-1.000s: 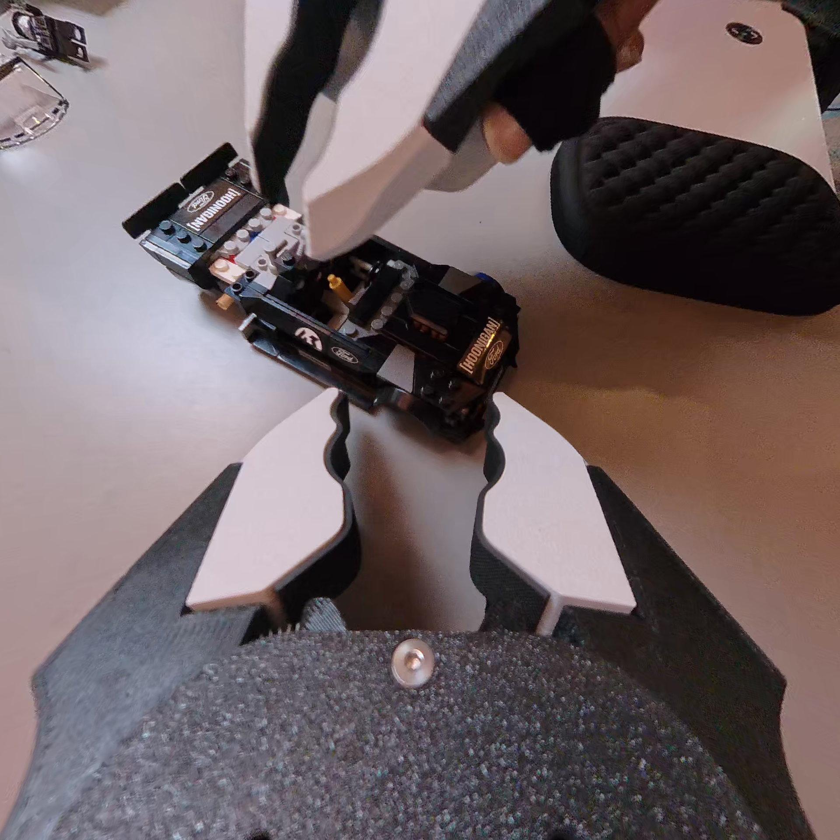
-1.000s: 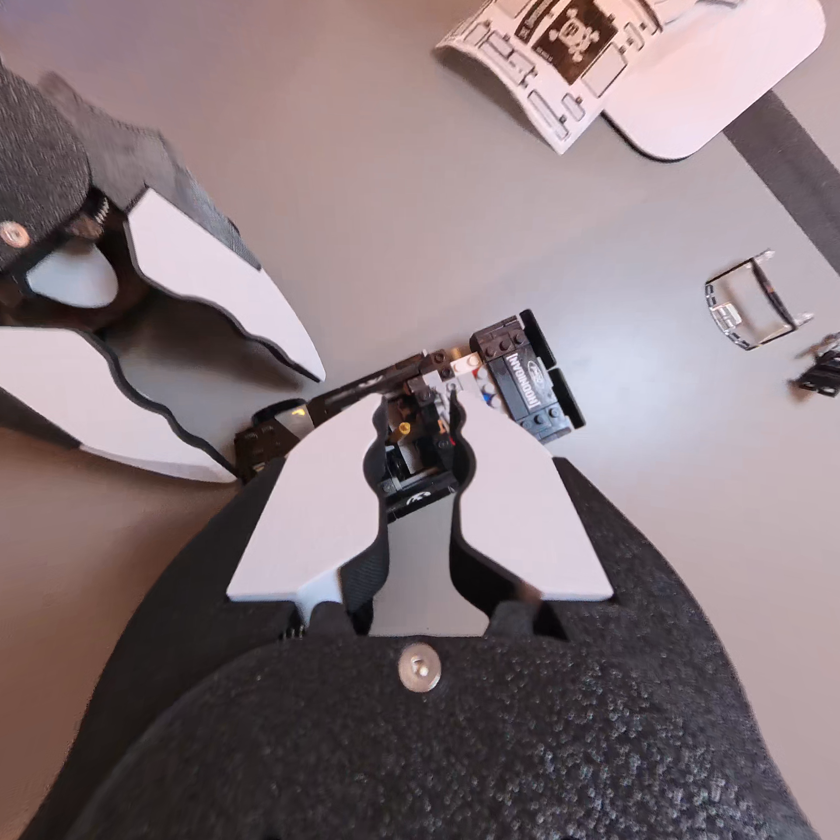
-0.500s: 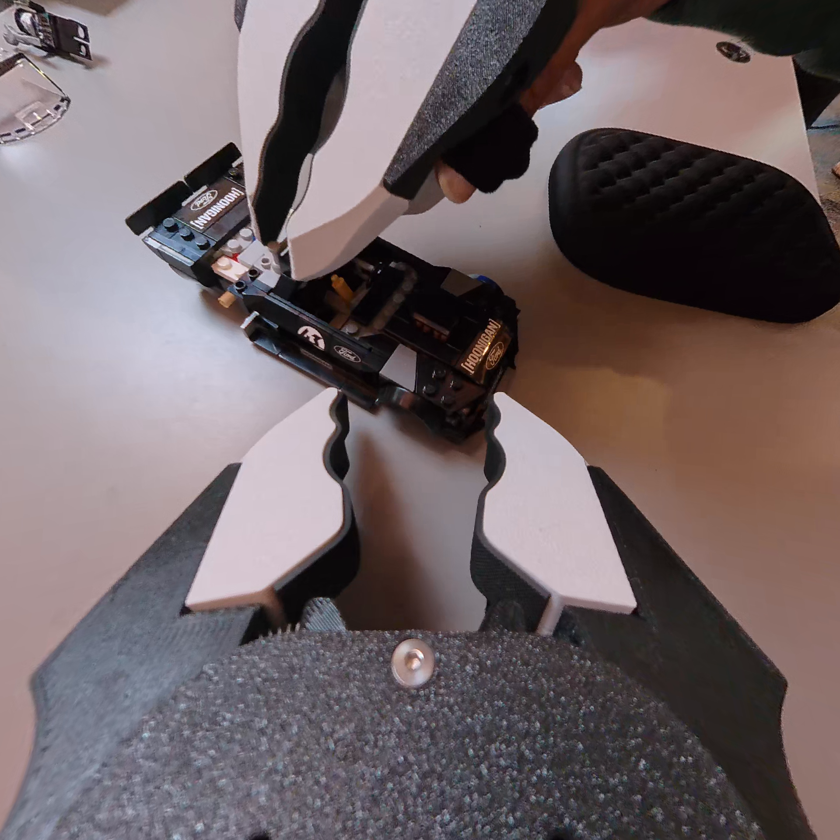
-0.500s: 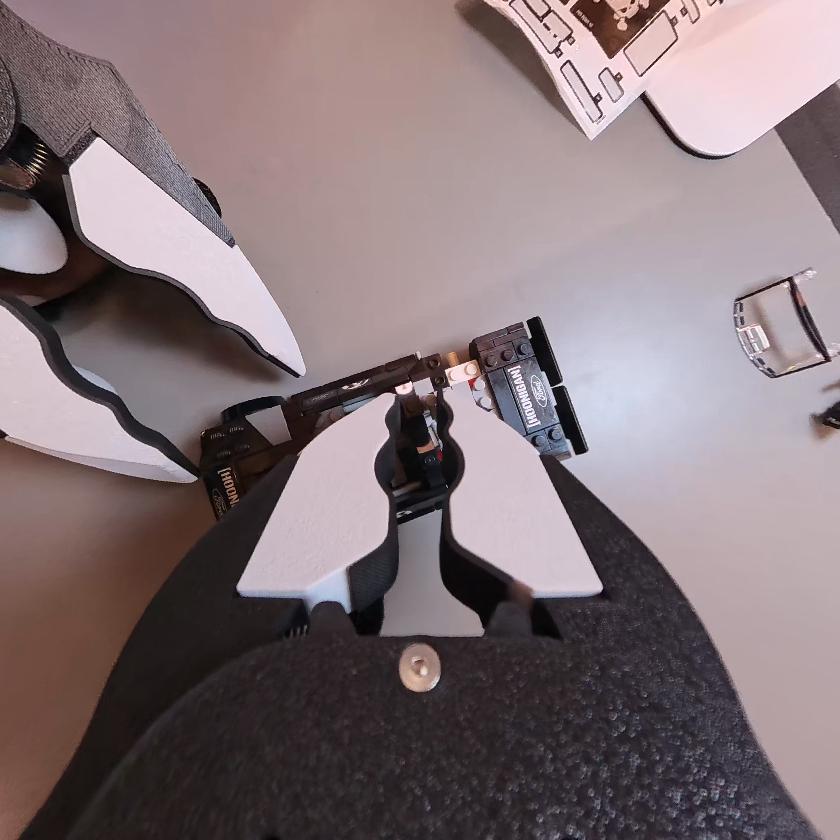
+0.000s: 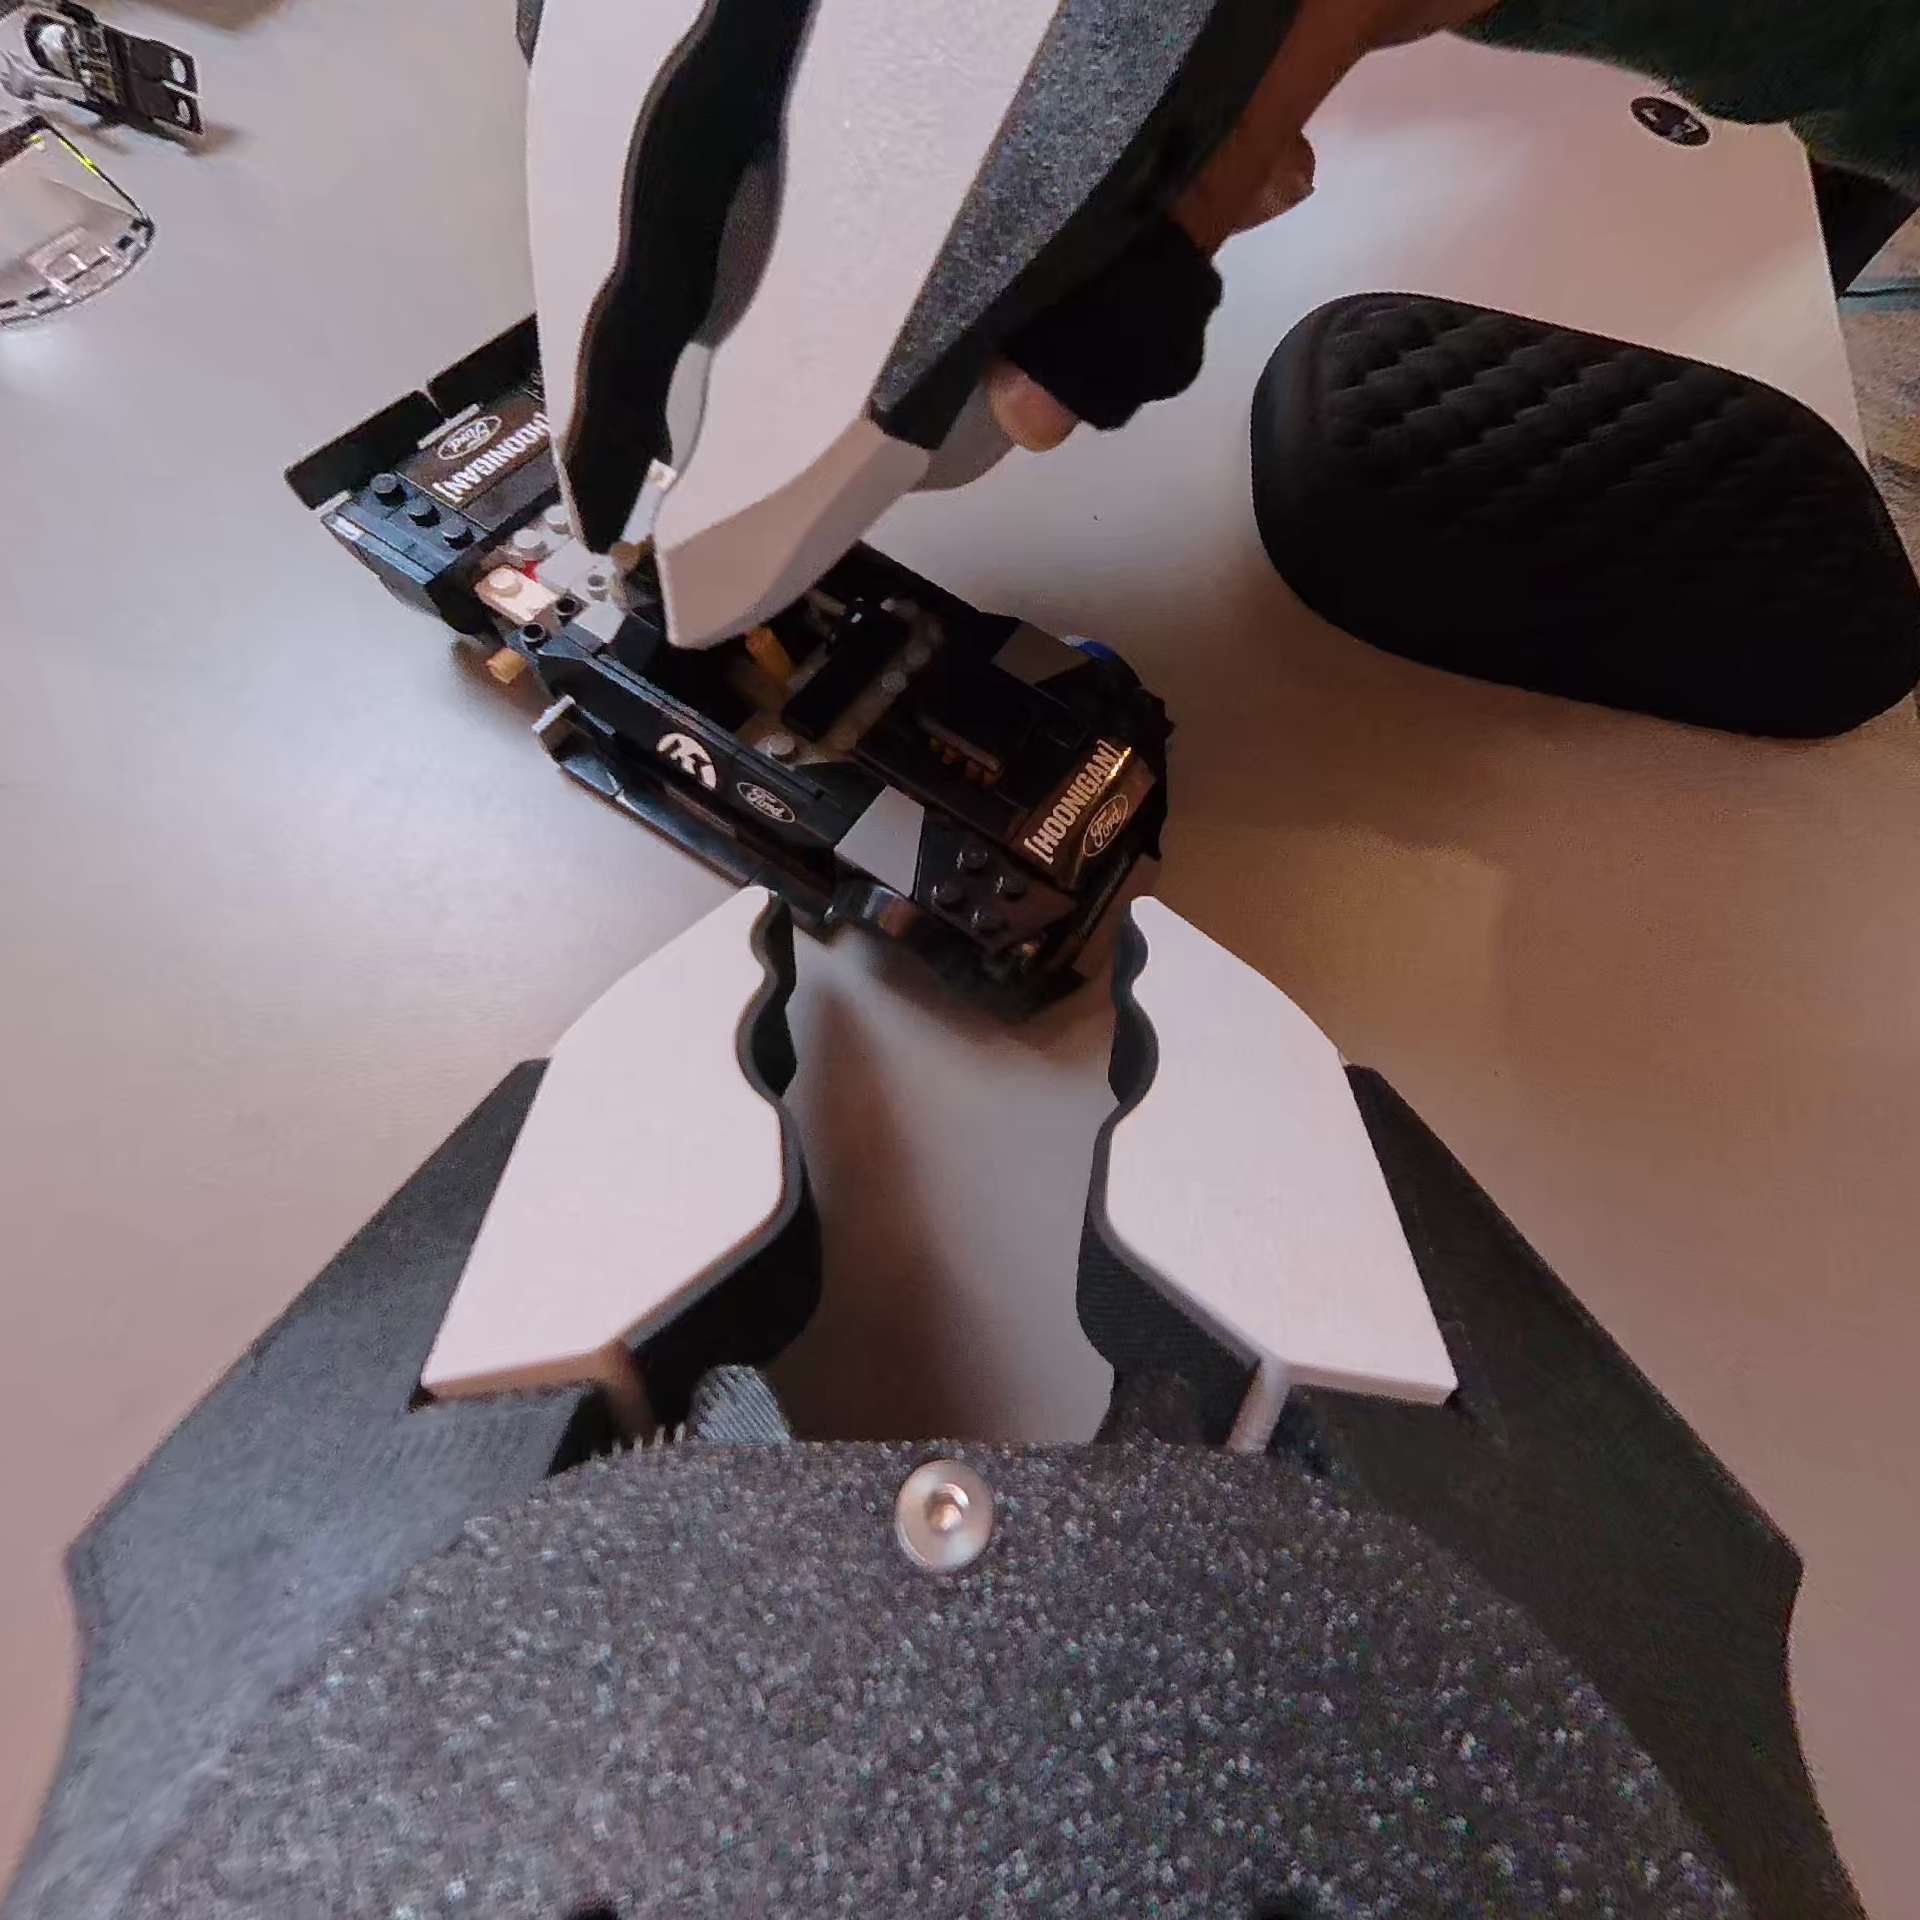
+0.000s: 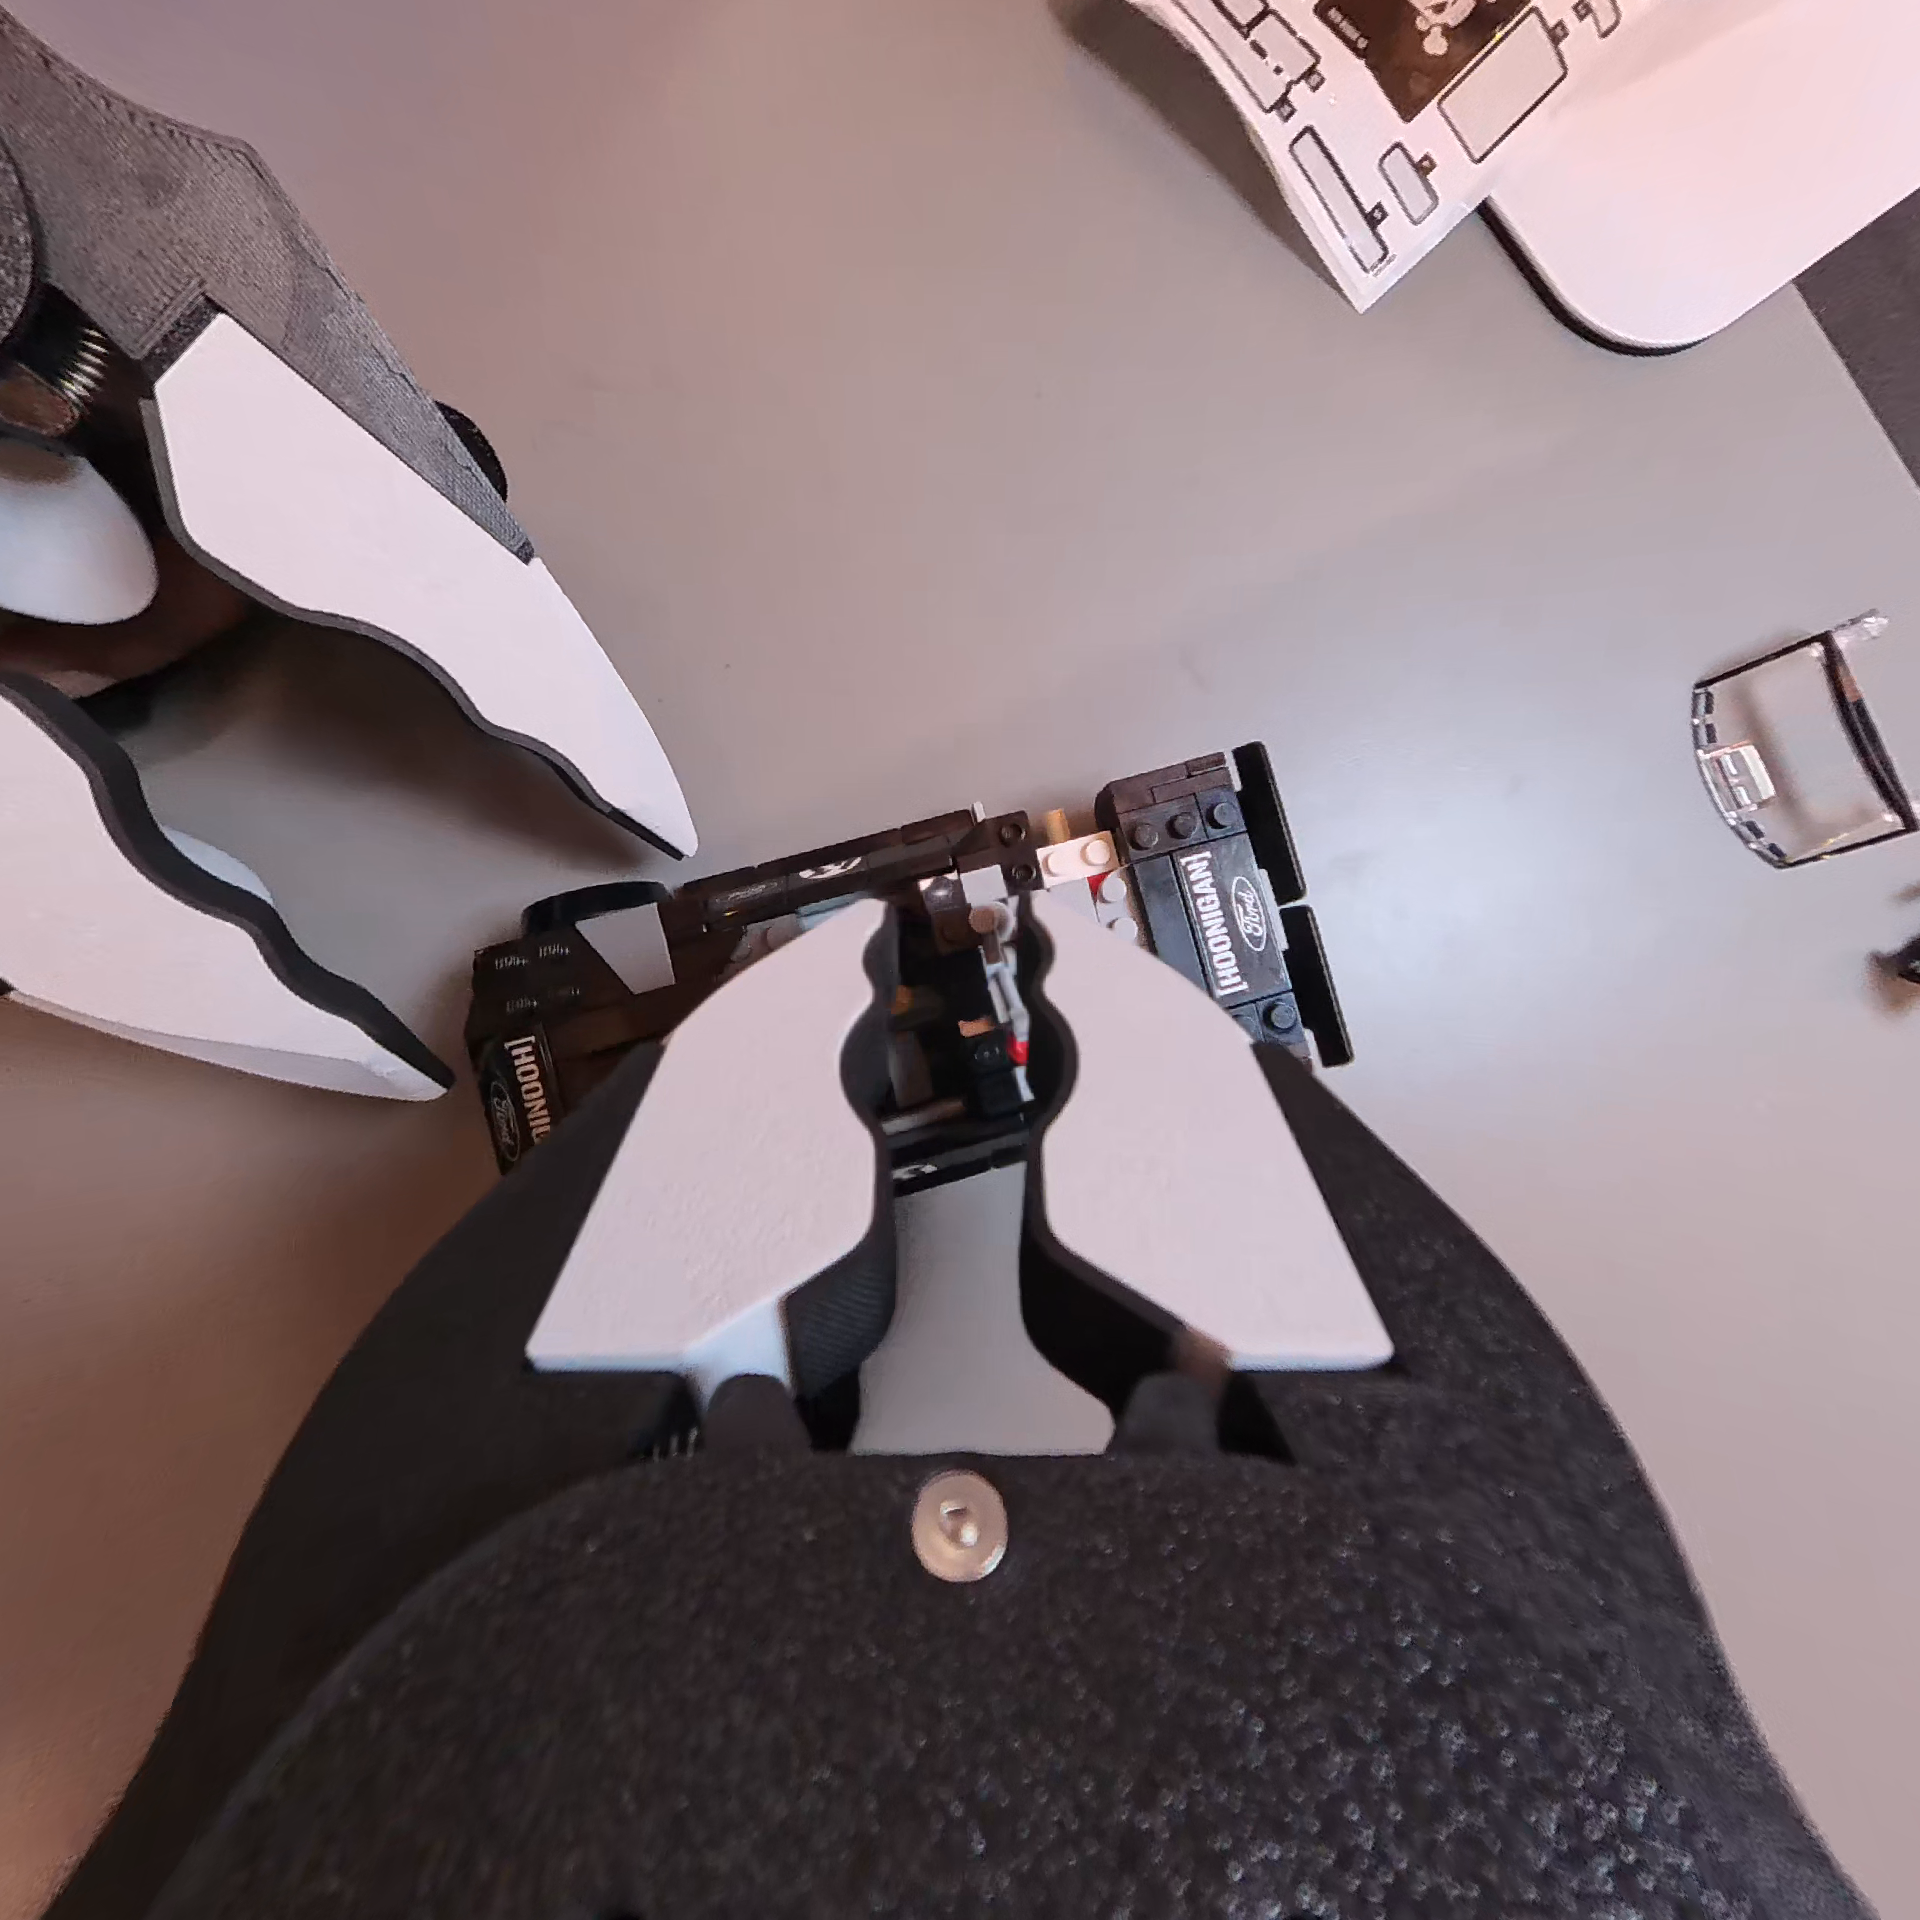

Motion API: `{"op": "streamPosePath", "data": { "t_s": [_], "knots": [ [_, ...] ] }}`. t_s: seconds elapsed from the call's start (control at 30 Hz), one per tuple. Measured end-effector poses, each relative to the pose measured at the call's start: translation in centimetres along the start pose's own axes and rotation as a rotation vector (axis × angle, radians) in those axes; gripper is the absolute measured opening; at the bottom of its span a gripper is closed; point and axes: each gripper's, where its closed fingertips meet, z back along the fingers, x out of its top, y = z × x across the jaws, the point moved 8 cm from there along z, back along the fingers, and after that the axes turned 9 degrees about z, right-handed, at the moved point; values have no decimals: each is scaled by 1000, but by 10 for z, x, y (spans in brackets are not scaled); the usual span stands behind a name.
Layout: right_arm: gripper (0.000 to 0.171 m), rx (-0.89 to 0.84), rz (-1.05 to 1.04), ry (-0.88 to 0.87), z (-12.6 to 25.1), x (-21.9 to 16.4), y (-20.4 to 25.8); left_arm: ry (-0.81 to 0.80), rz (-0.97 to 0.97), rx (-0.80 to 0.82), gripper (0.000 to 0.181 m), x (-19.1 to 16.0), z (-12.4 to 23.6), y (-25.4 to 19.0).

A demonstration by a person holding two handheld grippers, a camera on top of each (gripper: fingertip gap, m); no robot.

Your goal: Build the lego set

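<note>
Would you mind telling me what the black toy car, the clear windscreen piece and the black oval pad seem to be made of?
The black toy car looks like glossy hard plastic: studs and sharp reflections show. The clear windscreen piece seems to be transparent rigid plastic; the grey table shows through it. The black oval pad looks matt and soft, with a quilted dimpled surface, perhaps foam or fabric.

Black lego car [image 5: 831, 748]; white fingers [image 5: 634, 1153]; seemingly grey table [image 5: 208, 831]

- Lego car [image 6: 1226, 935]: middle section hidden beneath the right gripper [image 6: 961, 914]; what the jaws hold cannot be told.
- Sticker sheet [image 6: 1382, 135]: cut off by the top edge.
- Clear windscreen piece [image 5: 52, 229]: cut off at the left edge.
</note>
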Motion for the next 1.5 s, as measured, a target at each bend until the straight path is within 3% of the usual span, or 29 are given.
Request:
{"op": "streamPosePath", "data": {
  "t_s": [0.1,0.37,0.5,0.67,0.77,0.83,1.13,1.3,1.4,1.5],
  "knots": [
    [24,-7,14,-49,7,2,-2,-2,5,-4,59,0,0,0],
    [3,15,-60,-105,15,2,-21,-22,0,-10,60,1,3,1],
    [10,-12,-30,-133,16,-3,-33,-45,-62,52,72,7,0,-2],
    [35,19,-22,-173,6,-16,-58,-9,-79,121,93,19,-19,-10],
    [33,74,-36,-162,-5,-26,-70,33,-96,134,95,17,-26,-9],
    [20,139,-44,-165,-8,-31,-70,59,-104,116,89,14,-22,-5],
    [26,138,-179,-137,27,-72,-43,54,27,177,91,-6,29,43],
    [24,37,-10,-232,51,-79,-37,31,-16,174,99,11,20,44],
    [11,-11,166,-262,55,-72,-34,117,-165,227,106,21,2,46],
    [0,50,215,-270,51,-60,-31,158,-227,216,108,33,-11,49]
  ]
}}
